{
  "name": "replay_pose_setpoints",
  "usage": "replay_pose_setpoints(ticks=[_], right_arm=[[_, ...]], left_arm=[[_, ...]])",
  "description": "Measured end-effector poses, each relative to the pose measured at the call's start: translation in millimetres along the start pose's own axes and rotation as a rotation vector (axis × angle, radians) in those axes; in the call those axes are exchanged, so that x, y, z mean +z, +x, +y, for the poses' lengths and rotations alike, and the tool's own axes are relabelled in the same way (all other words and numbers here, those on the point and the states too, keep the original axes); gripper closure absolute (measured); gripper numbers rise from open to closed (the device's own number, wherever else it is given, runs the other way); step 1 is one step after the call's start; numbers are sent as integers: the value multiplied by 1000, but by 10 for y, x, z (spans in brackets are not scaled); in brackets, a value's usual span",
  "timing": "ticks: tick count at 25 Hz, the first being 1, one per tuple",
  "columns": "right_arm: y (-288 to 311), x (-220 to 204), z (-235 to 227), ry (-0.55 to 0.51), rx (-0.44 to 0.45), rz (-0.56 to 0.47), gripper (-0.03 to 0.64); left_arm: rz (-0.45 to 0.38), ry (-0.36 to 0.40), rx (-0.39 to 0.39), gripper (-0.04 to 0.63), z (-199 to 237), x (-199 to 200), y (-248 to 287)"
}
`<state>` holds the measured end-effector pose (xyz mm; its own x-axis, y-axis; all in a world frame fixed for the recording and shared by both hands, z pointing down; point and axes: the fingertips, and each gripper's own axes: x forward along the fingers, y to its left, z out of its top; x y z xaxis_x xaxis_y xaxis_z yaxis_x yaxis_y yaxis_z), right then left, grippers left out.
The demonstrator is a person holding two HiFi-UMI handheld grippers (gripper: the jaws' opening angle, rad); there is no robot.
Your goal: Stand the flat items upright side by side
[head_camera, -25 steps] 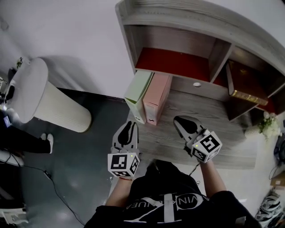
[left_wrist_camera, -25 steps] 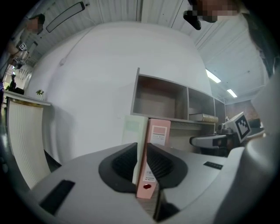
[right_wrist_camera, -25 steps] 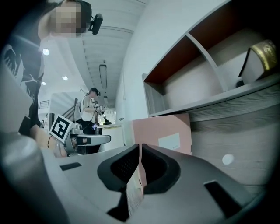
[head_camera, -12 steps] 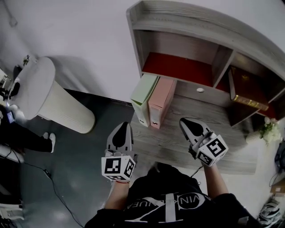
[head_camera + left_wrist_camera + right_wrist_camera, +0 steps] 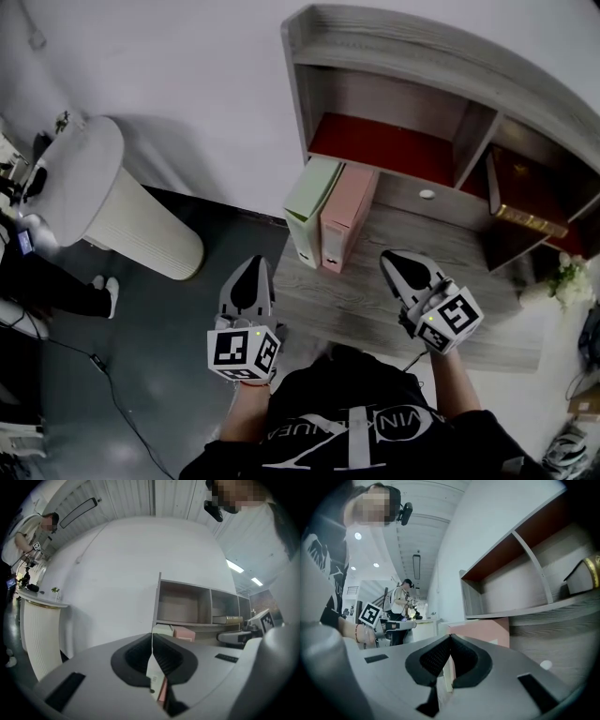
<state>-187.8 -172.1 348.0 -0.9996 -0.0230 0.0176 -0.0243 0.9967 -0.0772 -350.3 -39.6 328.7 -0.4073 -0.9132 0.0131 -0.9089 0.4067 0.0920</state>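
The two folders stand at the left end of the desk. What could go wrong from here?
1. The green folder stands near the desk's left edge with nothing visible on its outer side; a bump might tip it to the floor.
2. The left gripper and right gripper, both shut and empty, are close to it and the pink folder; a swing could hit them.

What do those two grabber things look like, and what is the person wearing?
The left gripper and the right gripper are pale grey, teardrop-shaped shells with black ribbed pads inside the jaws. At the back of each sits a white cube with black square markers. The person wears a black top with pale lettering.
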Motion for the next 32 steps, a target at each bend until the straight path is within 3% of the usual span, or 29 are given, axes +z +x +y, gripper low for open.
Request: replay_pose_setpoints(ticks=[32], right_arm=[[141,-85,-97,16,-7,12,607]], left_arm=[[23,-53,9,588,150,-101,158]])
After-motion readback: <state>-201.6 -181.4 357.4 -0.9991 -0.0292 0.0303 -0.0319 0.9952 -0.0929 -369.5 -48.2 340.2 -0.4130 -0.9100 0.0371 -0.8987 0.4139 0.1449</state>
